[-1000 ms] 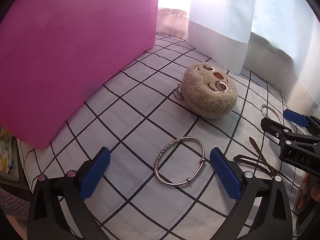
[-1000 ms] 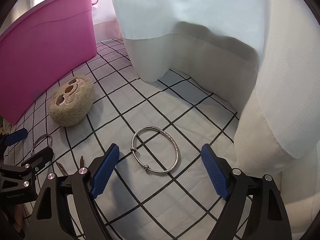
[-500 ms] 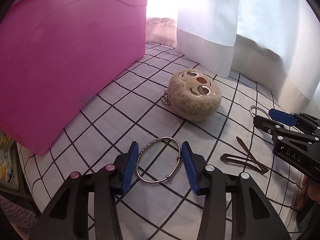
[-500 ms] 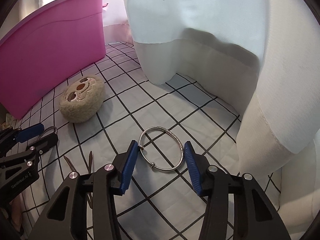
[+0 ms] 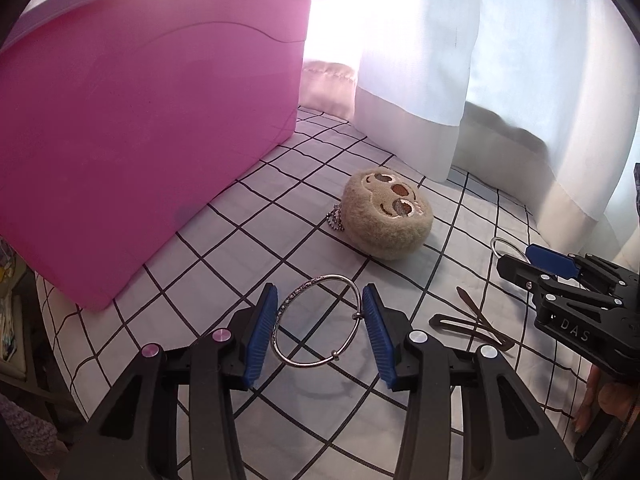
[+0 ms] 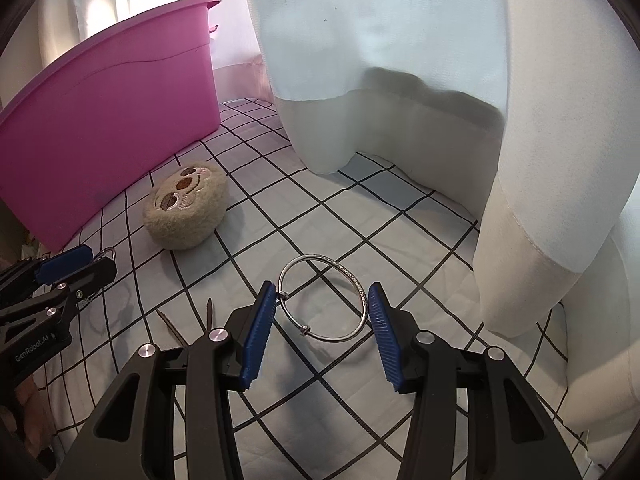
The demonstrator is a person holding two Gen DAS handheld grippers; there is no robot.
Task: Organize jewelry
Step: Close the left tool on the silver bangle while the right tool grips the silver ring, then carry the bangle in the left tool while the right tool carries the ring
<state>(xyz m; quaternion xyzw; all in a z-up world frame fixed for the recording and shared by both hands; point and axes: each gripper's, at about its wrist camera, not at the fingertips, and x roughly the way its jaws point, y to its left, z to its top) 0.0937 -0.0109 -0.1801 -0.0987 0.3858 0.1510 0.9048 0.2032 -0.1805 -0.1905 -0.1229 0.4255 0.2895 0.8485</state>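
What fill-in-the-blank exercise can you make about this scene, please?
1. The left gripper grips a bangle of ____ colour.
2. The right gripper grips a second bangle, so ____ bangles are held.
3. The plush lies in front of a ____ tub.

Missing words: silver; two; pink.

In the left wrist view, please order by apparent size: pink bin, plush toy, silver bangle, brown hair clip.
1. pink bin
2. plush toy
3. silver bangle and brown hair clip: similar extent, and the bangle is nearer the camera, so unranked.
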